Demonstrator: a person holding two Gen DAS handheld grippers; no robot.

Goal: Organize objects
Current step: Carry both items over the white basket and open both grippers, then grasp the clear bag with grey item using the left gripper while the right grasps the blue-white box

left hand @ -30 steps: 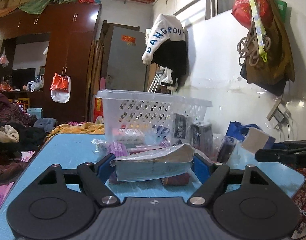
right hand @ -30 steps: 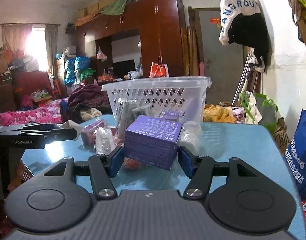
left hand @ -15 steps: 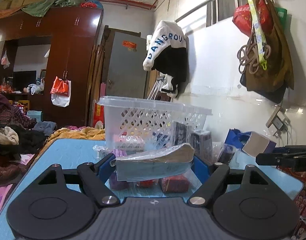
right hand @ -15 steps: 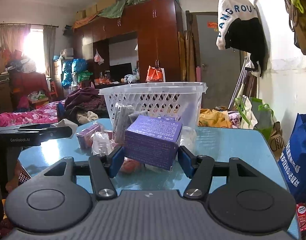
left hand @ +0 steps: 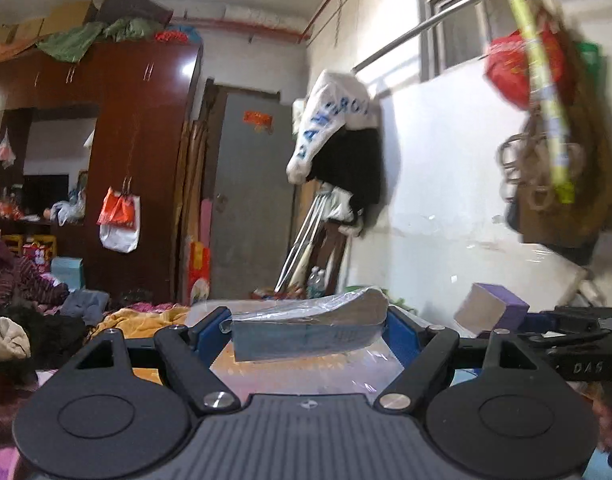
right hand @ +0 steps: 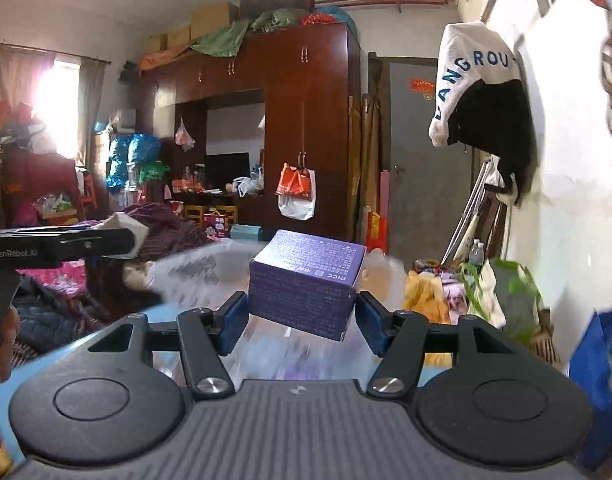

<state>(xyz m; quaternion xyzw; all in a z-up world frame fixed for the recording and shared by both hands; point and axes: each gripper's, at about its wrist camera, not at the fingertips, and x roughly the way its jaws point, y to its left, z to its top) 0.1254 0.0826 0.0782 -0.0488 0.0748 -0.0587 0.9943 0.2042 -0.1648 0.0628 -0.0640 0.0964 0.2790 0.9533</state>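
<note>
My left gripper (left hand: pixel 306 330) is shut on a flat plastic-wrapped packet (left hand: pixel 306 330) and holds it high, over the blurred rim of the white basket (left hand: pixel 210 308). My right gripper (right hand: pixel 302 316) is shut on a purple box (right hand: pixel 306 280) and holds it up in front of the blurred white basket (right hand: pixel 194 268). The purple box also shows at the right in the left wrist view (left hand: pixel 492 312). The left gripper's body (right hand: pixel 58 242) shows at the left in the right wrist view.
A blue table (right hand: pixel 438 372) lies below, mostly hidden. A white wall (left hand: pixel 446 200) with hanging clothes and bags stands on the right. A dark wardrobe (right hand: pixel 306 128) and a grey door (left hand: pixel 250 200) stand at the back. A blue bag (right hand: pixel 602 380) sits at the right.
Both grippers have risen with their loads. The basket and the table's items have dropped low in both views and are blurred now.
</note>
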